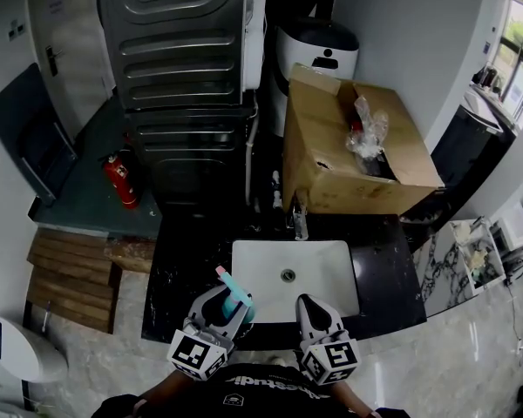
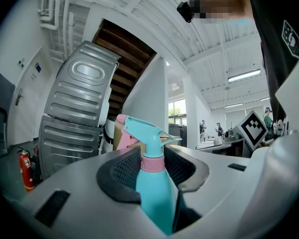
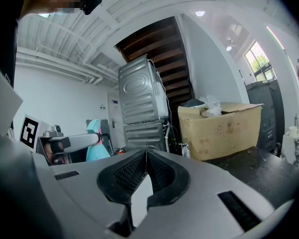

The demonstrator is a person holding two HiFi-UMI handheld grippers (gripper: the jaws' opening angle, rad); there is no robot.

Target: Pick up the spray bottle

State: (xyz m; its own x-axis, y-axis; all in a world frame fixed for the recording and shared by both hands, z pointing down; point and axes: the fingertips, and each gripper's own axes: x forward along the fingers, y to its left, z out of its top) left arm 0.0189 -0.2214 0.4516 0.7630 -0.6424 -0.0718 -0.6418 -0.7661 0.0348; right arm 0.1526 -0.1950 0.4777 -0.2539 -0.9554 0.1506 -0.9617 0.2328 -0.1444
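The spray bottle [image 1: 237, 301] is teal with a pink collar and a pink trigger. It stands upright between the pads of my left gripper [image 1: 230, 302], which is shut on its body over the front left corner of the white sink [image 1: 331, 273]. In the left gripper view the bottle [image 2: 154, 193] fills the gap between the dark ribbed pads [image 2: 120, 172], its nozzle head rising above them. My right gripper [image 1: 307, 304] hovers over the sink's front edge, shut with nothing in it; its pads [image 3: 132, 172] meet at the tips. From the right gripper view the bottle [image 3: 94, 148] shows at the left.
A chrome faucet [image 1: 300, 220] stands behind the sink on the black counter [image 1: 388, 277]. A large cardboard box [image 1: 349, 146] with crumpled plastic sits at the back right. Stacked grey appliances [image 1: 187, 85] rise behind, with a red fire extinguisher [image 1: 120, 181] to their left.
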